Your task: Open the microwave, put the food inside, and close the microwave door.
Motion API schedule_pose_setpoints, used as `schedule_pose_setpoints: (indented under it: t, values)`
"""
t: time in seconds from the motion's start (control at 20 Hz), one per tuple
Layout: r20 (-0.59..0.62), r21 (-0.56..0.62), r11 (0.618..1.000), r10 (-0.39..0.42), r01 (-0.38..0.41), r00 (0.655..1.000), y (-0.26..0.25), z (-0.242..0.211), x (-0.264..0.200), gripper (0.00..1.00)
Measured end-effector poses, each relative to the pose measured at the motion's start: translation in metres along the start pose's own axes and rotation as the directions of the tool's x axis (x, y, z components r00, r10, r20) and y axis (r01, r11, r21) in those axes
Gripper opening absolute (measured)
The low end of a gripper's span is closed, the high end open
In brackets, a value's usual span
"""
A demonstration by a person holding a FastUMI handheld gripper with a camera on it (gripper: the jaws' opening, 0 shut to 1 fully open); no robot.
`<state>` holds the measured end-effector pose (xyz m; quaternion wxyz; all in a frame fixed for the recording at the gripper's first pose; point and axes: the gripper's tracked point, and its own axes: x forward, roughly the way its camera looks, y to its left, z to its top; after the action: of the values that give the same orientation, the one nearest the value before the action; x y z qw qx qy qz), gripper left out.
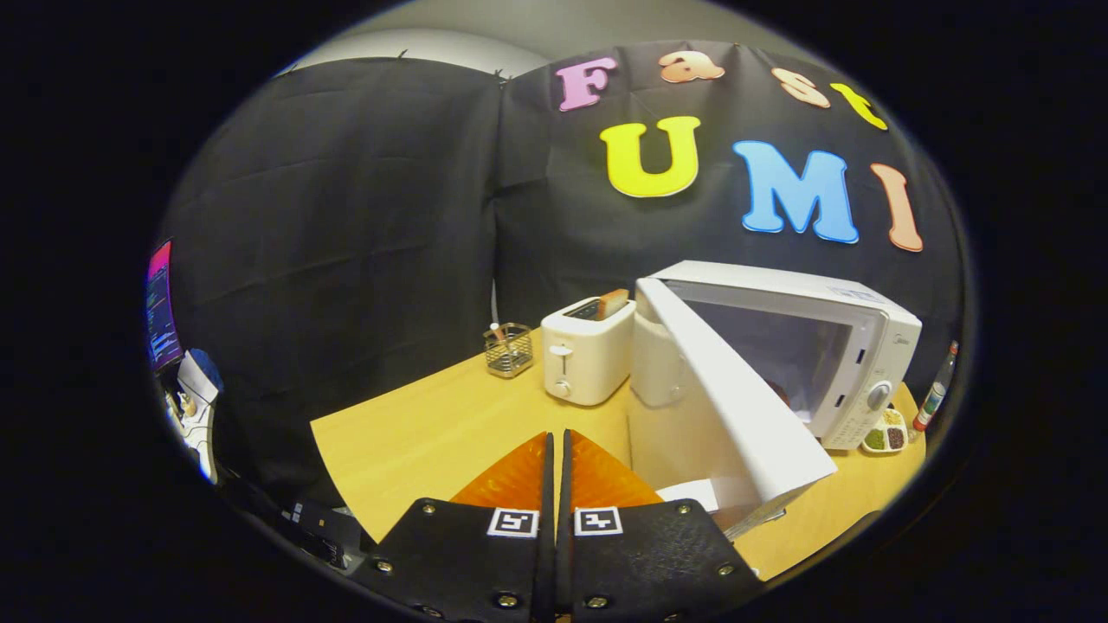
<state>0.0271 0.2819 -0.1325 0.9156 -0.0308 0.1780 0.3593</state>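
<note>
A white microwave (853, 346) stands on the wooden table (415, 433), ahead and to the right of my fingers. Its door (736, 398) hangs open, swung out towards me, and reaches almost to my right finger. A dark brownish thing (779, 391) shows low inside the cavity, mostly hidden by the door. My gripper (557, 441) is shut, the two fingers pressed together with nothing between them, just left of the door's near edge.
A white toaster (589, 350) with a slice of bread in it stands left of the microwave. A small wire basket (508, 350) sits left of the toaster. A small sectioned dish (885, 435) and a bottle (935, 394) stand right of the microwave.
</note>
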Motion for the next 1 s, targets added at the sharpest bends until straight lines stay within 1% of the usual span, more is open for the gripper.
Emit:
schedule_pose_setpoints:
  t: [0.25,0.4,0.65,0.8,0.9,1.0]
  values:
    - [-0.013,0.046,0.993,-0.104,0.105,0.994,-0.065,-0.001,0.008,0.01]
    - [-0.019,0.060,0.987,-0.146,0.147,0.989,-0.095,-0.001,0.016,0.01]
    - [-0.032,0.085,0.976,-0.199,0.201,0.979,-0.134,0.000,0.035,0.01]
    - [-0.043,0.096,0.964,-0.247,0.250,0.968,-0.157,-0.004,0.052,0.01]
    - [-0.045,0.123,0.962,-0.241,0.245,0.969,-0.162,-0.002,0.063,0.01]
    - [-0.043,0.102,0.954,-0.280,0.283,0.959,-0.176,0.001,0.071,0.01]
